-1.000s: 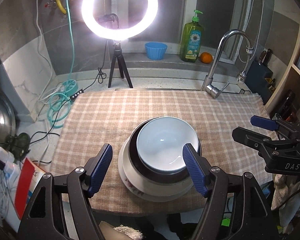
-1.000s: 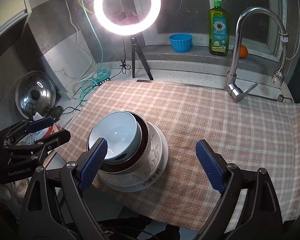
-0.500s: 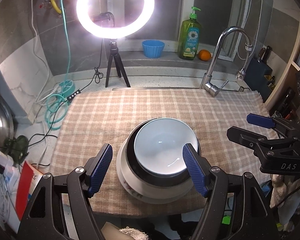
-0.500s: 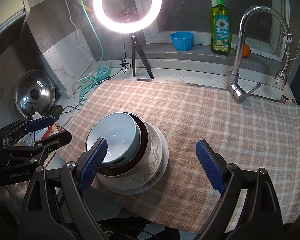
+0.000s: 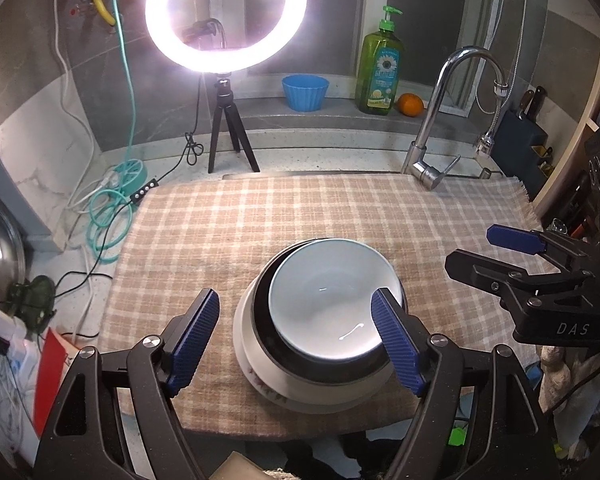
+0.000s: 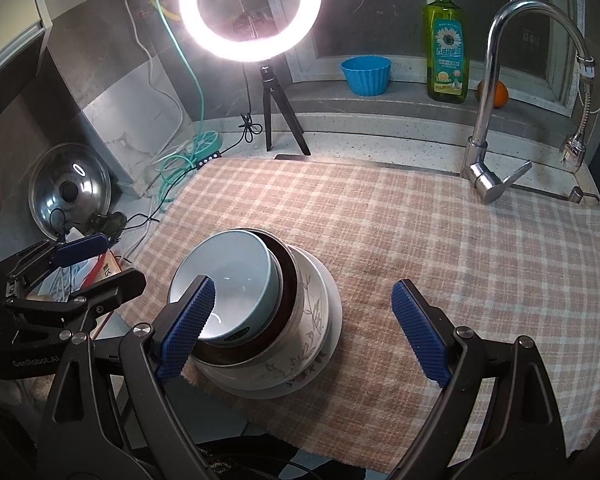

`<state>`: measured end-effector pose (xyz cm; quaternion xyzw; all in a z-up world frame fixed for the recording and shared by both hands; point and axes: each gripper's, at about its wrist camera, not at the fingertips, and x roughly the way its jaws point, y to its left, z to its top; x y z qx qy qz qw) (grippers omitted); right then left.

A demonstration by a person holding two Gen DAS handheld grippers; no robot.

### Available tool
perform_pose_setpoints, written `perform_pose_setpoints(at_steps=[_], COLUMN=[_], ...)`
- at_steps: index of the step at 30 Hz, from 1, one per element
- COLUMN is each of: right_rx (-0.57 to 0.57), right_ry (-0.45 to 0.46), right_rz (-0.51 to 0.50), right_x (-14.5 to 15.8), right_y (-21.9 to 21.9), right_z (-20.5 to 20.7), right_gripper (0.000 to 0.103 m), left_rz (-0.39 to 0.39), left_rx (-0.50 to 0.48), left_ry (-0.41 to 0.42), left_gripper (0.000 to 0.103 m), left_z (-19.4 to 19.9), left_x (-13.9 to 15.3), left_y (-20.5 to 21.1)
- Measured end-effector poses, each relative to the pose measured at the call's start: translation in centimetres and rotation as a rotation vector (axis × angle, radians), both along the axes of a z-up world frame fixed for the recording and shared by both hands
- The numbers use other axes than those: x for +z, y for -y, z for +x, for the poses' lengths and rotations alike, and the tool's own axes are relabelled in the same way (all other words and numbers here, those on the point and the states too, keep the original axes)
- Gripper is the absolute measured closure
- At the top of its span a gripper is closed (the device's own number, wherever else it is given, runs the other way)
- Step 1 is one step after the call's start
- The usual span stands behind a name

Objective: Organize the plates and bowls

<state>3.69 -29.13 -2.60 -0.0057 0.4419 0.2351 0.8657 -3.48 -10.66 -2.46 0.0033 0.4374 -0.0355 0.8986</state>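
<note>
one big checked cloth (image 5: 308,216) covers the counter, and it lies just where it lay a second ago. the stack of dishes on it has not moved either. it sits near the cloth's front edge, closer to the front left corner than the right. at the bottom is a white plate (image 6: 332,340) with leaf marks, then a white bowl (image 6: 312,300) with a grey branch drawing, then a dark bowl (image 5: 268,320), and on top a pale blue bowl (image 5: 328,292).

the one change is small: the left gripper (image 5: 300,336) has its blue pads a bit farther apart than a second ago, and its jaws are opening now. the stack sits partly between them, with the right-hand pad in front of the pale blue bowl's rim. i cannot tell if that pad touches it. the other pad is clear of the stack.

the right gripper (image 6: 308,328) is spread wide, same as before, and holds nothing. the stack is by its left-hand pad, and bare cloth lies between the pads.
</note>
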Motion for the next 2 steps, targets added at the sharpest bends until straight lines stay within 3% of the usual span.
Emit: perform_pose_setpoints(at_steps=[2], right_rx=[-0.002], right_ry=[0.0], right_rz=[-0.002], right_x=[-0.16], right_y=[-0.02], right_z=[0.28], right_gripper=[0.011], left_rz=[0.003], left_rx=[0.005], left_ry=[0.001], left_gripper=[0.025], left_z=[0.18], left_x=[0.0], left_y=[-0.1])
